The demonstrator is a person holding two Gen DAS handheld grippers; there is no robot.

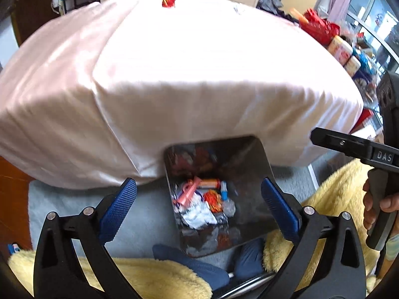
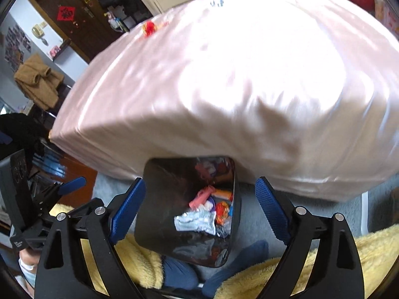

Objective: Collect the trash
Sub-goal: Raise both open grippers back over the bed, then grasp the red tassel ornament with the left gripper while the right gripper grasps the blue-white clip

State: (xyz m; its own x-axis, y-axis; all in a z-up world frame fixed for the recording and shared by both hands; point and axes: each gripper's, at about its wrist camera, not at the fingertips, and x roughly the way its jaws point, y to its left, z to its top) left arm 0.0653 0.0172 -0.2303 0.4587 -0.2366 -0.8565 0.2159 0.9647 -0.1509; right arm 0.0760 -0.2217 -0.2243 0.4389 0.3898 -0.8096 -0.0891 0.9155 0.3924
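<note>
While the right view shows a door (image 2: pixel 74 22), the left lacks it.

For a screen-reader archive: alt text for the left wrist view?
The open left gripper hangs empty above a glossy black bin of colourful wrappers, beside a pale pink bed. One small red scrap lies on the bed's far side.

Left wrist view: looks steeply down past own blue pads at dark trash bin (image 1: pixel 219 194), close, bin at lower centre; bed (image 1: pixel 174 74) fills upper frame; right tool (image 1: pixel 354 147) at right edge.
Right wrist view: same downward tilt, bin (image 2: pixel 187 206) lower centre, near; bed (image 2: pixel 237 87) across top; left tool (image 2: pixel 62 186) at left edge.
Shared: bin, bed, grey rug (image 1: pixel 139 214).
</note>
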